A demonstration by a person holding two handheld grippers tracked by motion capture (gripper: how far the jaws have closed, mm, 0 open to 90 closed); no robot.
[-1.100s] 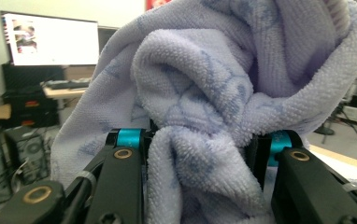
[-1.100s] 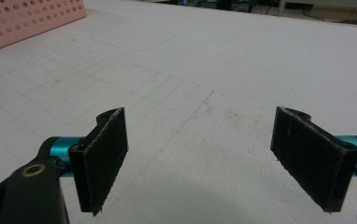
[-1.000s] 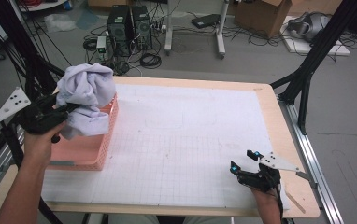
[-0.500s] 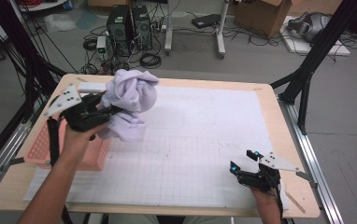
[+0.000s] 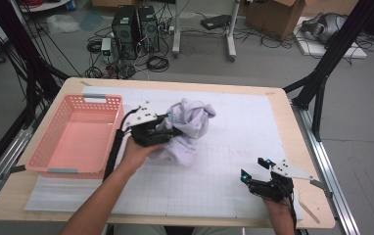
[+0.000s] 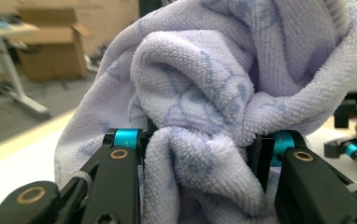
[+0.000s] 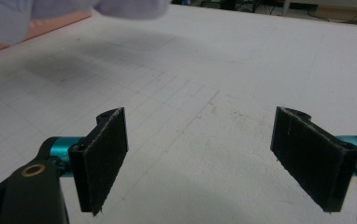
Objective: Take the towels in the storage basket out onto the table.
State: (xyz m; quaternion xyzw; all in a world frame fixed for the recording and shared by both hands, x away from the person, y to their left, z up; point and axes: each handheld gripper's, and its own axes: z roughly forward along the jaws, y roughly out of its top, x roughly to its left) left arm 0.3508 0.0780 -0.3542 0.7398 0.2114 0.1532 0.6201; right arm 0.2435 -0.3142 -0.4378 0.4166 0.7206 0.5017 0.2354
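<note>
The left gripper (image 5: 168, 131) has its jaws closed on a bunched lilac towel (image 5: 187, 127), which fills the space between the pads (image 6: 256, 158). The towel hangs over the white mat (image 5: 234, 127) near the middle of the tabletop, just beside the pink basket (image 5: 58, 147) at the left edge. The right gripper (image 5: 256, 169) rests near the front right corner, jaws wide apart with nothing between them.

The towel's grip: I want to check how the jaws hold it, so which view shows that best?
The left gripper view: the towel bunches between the left gripper, both pads pressed into it. The high view shows the whole towel over the table; the right gripper view catches just a blurred edge.
</note>
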